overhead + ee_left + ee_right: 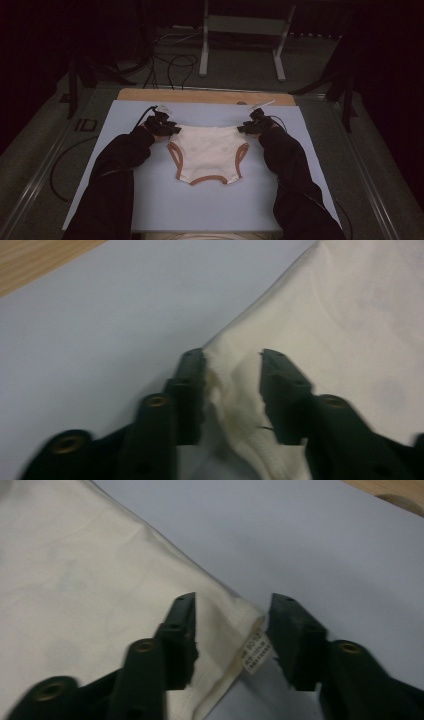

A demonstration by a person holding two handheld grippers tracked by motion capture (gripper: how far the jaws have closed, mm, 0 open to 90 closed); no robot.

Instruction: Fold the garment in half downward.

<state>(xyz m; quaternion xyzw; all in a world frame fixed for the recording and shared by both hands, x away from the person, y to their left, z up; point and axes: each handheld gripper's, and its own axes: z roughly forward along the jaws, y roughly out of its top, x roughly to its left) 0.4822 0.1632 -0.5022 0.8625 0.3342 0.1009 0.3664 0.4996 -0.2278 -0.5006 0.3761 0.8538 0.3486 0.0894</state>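
1. Underpants [207, 150], cream with brown-trimmed leg holes, are lying flat at the middle of the frame on the pale blue mat [150, 200], waistband toward the top, crotch pointing down; the long axis is running left to right along the waistband.
2. The left gripper [169, 129] is sitting at the upper left corner of the waistband, jaws apart around a bunched fold.
3. The right gripper [248, 127] is sitting at the upper right corner, jaws apart, straddling the corner and its white label [257, 652].
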